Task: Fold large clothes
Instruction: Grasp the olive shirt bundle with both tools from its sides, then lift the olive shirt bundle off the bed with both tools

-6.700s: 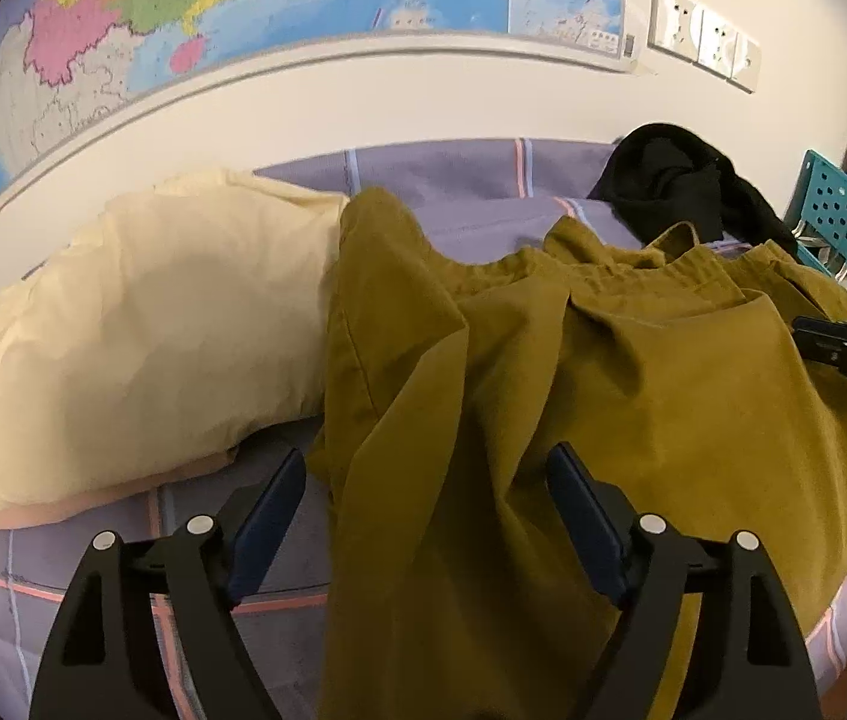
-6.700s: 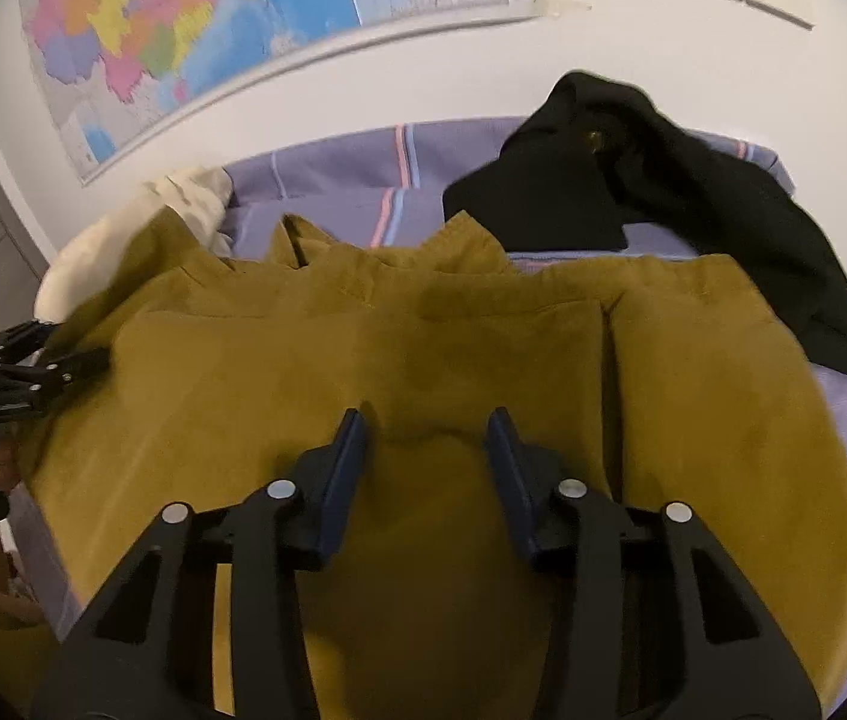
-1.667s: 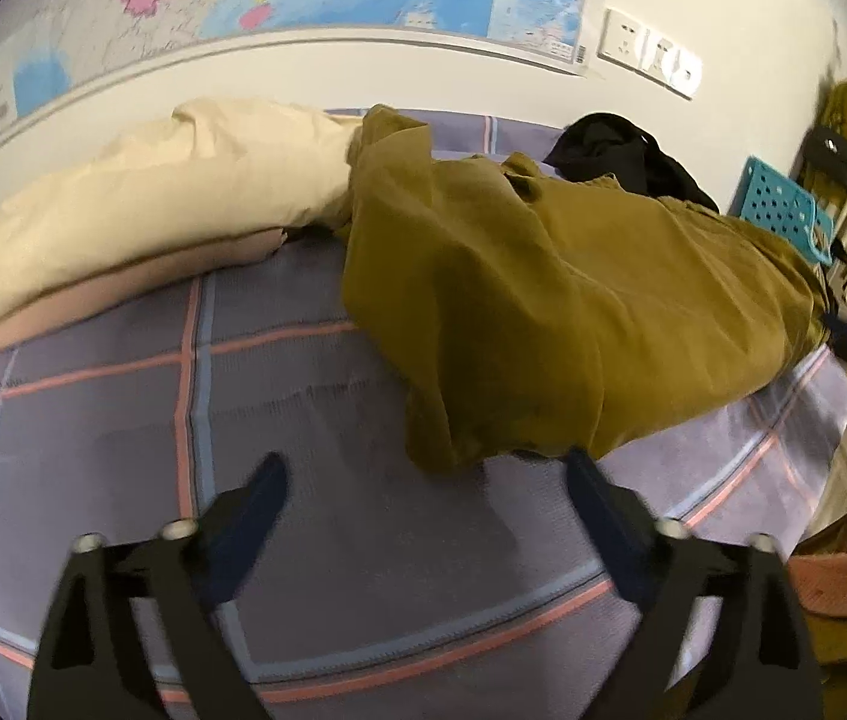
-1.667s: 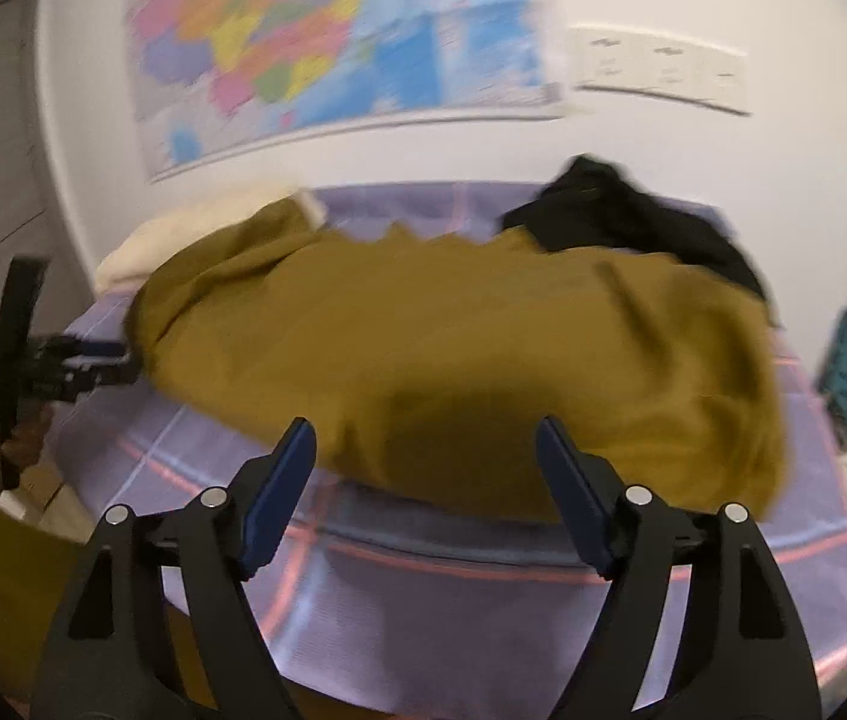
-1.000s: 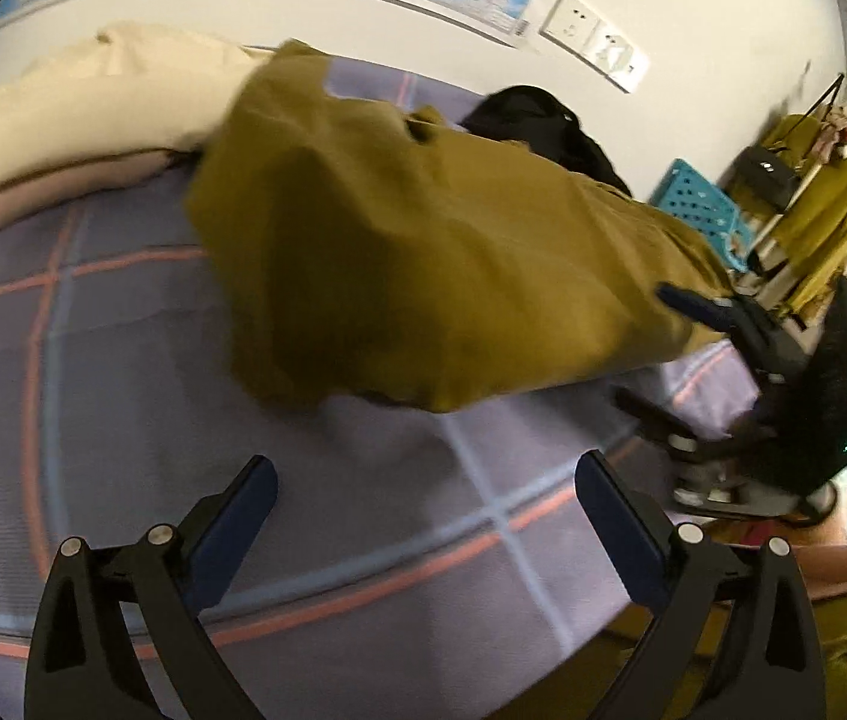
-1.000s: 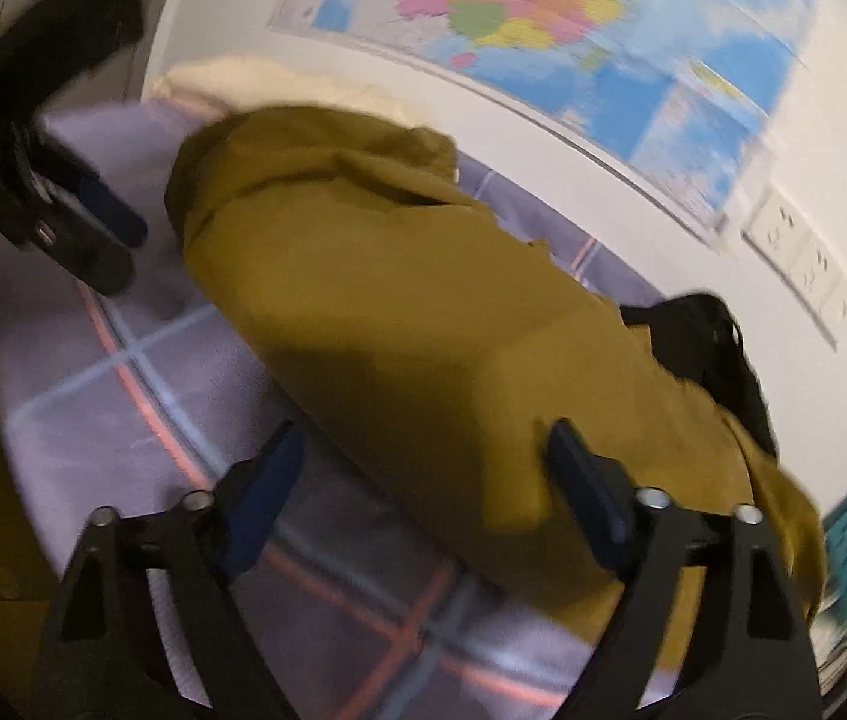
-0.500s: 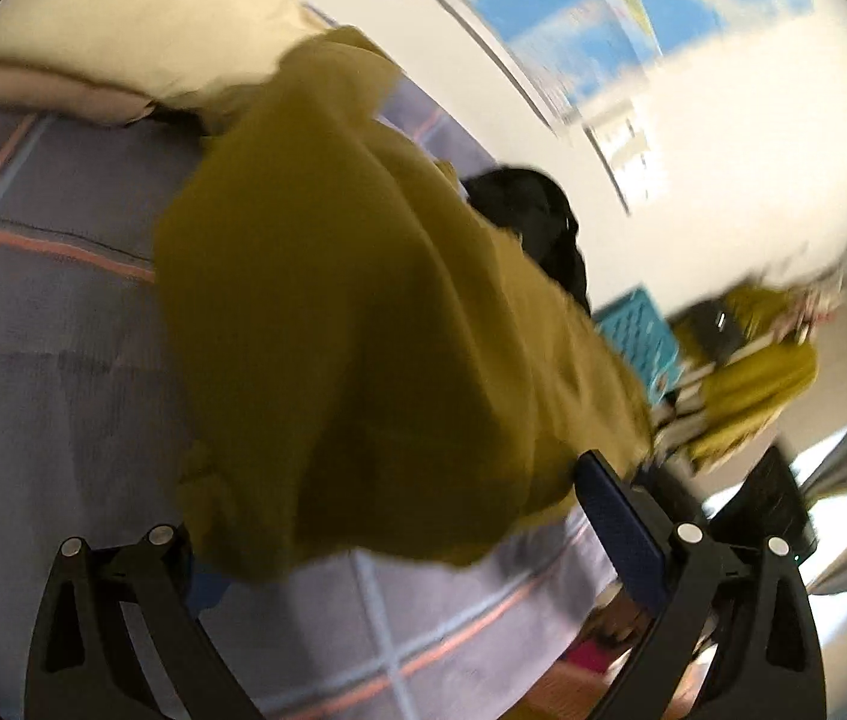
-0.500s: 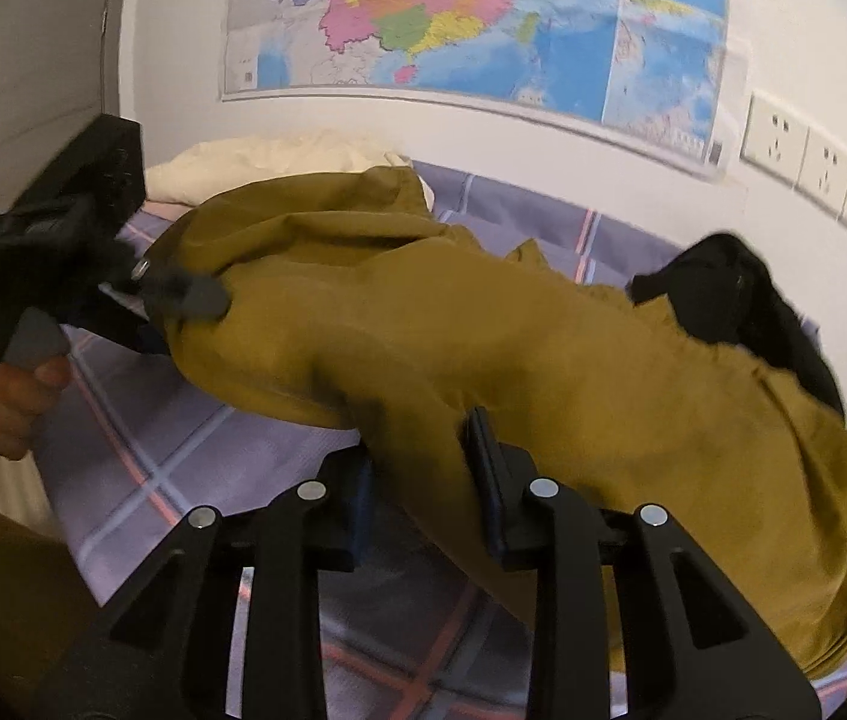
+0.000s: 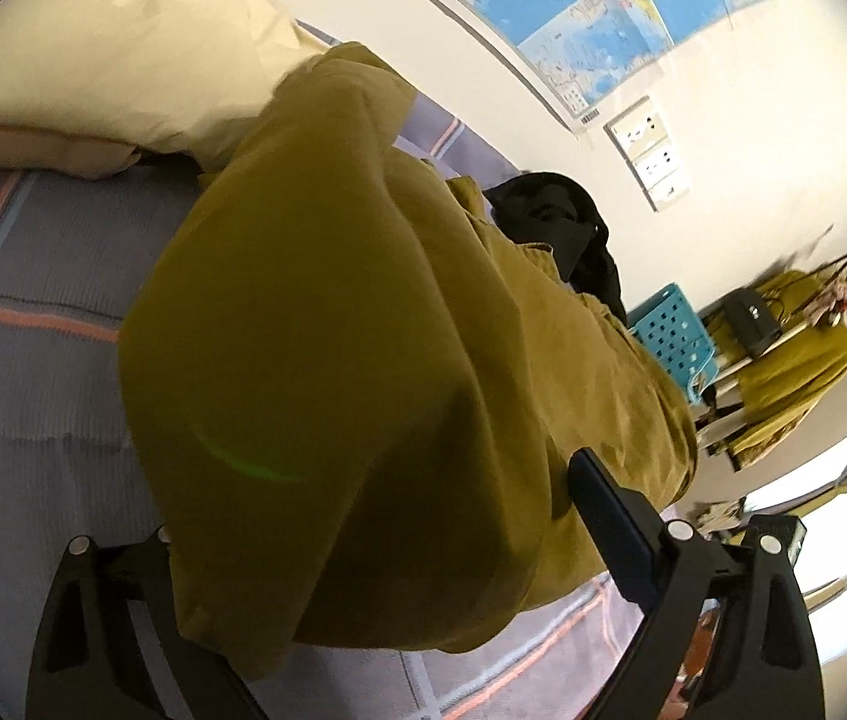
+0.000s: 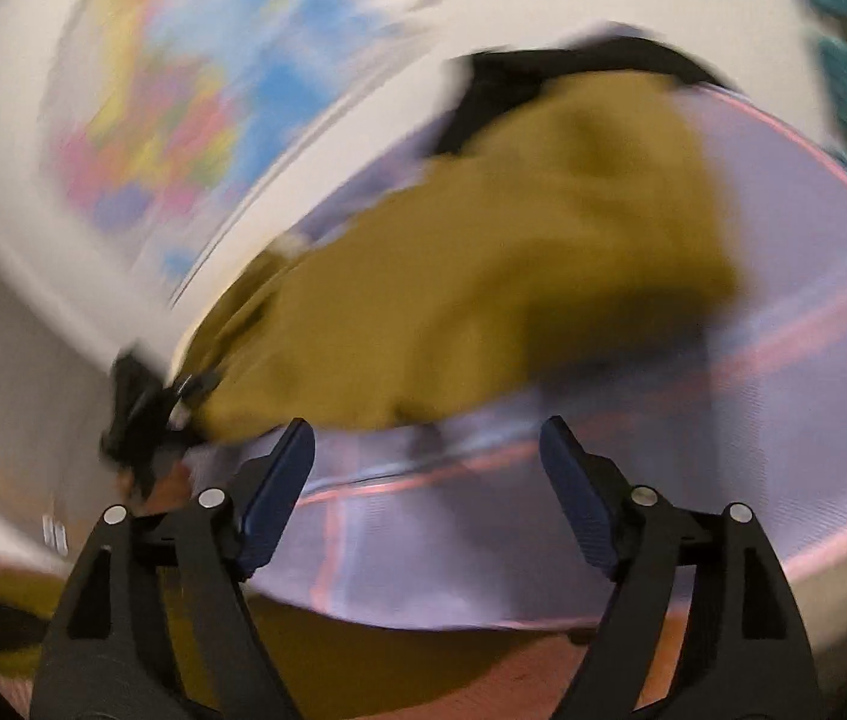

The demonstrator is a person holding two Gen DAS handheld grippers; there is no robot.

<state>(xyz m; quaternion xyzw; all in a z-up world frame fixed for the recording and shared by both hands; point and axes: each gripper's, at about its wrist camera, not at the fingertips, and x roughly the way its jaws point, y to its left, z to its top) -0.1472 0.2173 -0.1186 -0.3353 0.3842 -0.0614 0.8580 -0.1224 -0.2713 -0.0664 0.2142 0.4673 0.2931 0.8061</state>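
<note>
A large olive garment [image 9: 363, 312] lies bunched on the purple plaid bed sheet [image 9: 33, 312]. My left gripper [image 9: 372, 495] stands wide at its near corner. The cloth fills the gap and covers the left finger; only the right finger [image 9: 603, 516] shows, and it does not press on the cloth. In the blurred right wrist view the olive garment [image 10: 483, 276] lies beyond my right gripper [image 10: 426, 423]. Its jaws are opening, with only bed sheet [image 10: 723, 420] between them. The left gripper [image 10: 141, 414] shows there at the garment's left end, held by a hand.
A cream pillow [image 9: 123, 48] lies at the head of the bed, touching the olive cloth. A black garment [image 9: 549, 228] sits behind it by the wall. A teal basket [image 9: 669, 330] and a rack with clothes [image 9: 795, 384] stand past the bed. A map [image 9: 603, 12] hangs above.
The right gripper, closed on the garment's edge half a second ago, has let go, opened and swung away with a roll. The left gripper has moved onto the garment's corner.
</note>
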